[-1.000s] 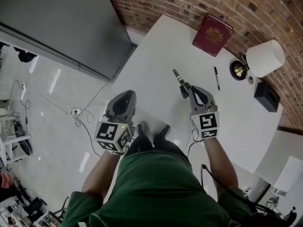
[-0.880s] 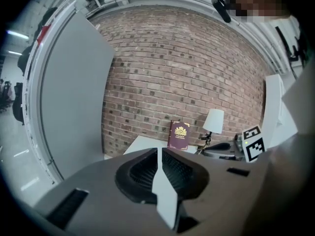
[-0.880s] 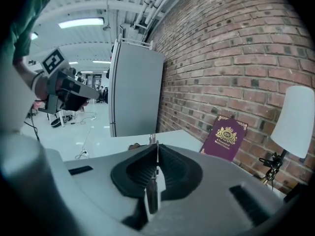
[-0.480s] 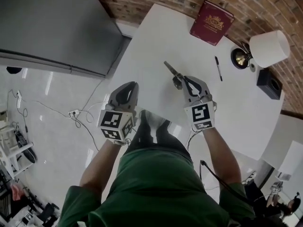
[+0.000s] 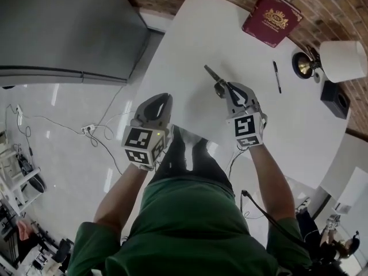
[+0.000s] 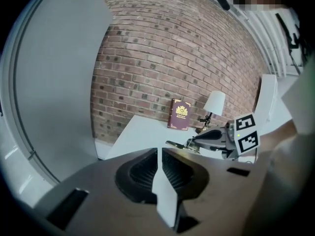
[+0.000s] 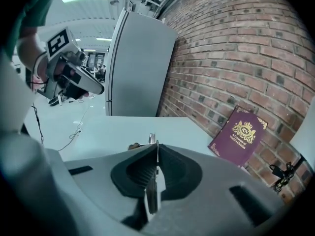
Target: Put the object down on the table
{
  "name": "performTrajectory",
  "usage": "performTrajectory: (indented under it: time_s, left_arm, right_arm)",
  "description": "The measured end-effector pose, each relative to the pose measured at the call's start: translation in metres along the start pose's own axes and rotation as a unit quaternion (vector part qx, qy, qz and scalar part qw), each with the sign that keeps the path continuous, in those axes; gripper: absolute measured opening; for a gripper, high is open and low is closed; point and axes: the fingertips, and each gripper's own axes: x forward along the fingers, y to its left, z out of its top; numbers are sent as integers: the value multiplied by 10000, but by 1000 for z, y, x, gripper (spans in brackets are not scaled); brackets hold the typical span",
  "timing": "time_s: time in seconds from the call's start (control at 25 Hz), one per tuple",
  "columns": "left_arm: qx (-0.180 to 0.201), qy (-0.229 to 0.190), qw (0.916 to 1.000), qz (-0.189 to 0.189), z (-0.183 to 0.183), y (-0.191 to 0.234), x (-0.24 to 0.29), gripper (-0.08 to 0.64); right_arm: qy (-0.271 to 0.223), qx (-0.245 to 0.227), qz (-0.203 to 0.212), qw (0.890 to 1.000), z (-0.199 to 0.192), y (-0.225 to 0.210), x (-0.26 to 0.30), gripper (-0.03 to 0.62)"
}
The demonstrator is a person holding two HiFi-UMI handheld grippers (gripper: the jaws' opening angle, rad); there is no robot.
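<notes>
A slim metal tool (image 5: 213, 79) with a dark, bulkier end sticks out forward-left from my right gripper (image 5: 225, 91), which is shut on it over the white table (image 5: 190, 33). In the right gripper view the tool's thin metal edge (image 7: 151, 139) runs between the pads of that gripper (image 7: 156, 149). I cannot tell whether the tool touches the tabletop. My left gripper (image 5: 162, 99) hovers at the table's near-left edge, shut, with nothing visibly sticking out. From the left gripper (image 6: 159, 151) view the tool (image 6: 176, 145) shows ahead to the right.
A maroon book (image 5: 272, 18) lies at the table's far side by the brick wall. A black pen (image 5: 276, 76), a white-shaded lamp (image 5: 343, 60) and a black box (image 5: 335, 98) sit to the right. A grey cabinet (image 5: 63, 27) stands left; cables (image 5: 86, 130) lie on the floor.
My right gripper has carried the tool a little to the left, farther from the book, still shut on it. The left gripper has hardly moved.
</notes>
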Motion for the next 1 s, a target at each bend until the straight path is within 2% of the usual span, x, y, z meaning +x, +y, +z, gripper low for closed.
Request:
performTrajectory:
  time_s: [0.32,0.52,0.68,1.0]
  left_arm:
    - [-102,128,9999,18,-14,17,4,25]
    - [-135,177,9997,30,-19,24,5,25]
    - [-141,170,9998,17,-20,23,4,25]
    - [-134,143,9998,-32,-18,14,2,25]
  right_arm:
    - [278,-213,-86,9994,-21,4,25,11]
    - [219,-376,-70,9990,-26,9,32,11]
    - [63,-890,-49,9960,-25,17,33,11]
    - [168,-1793,-46,9836,-39,34,36,12]
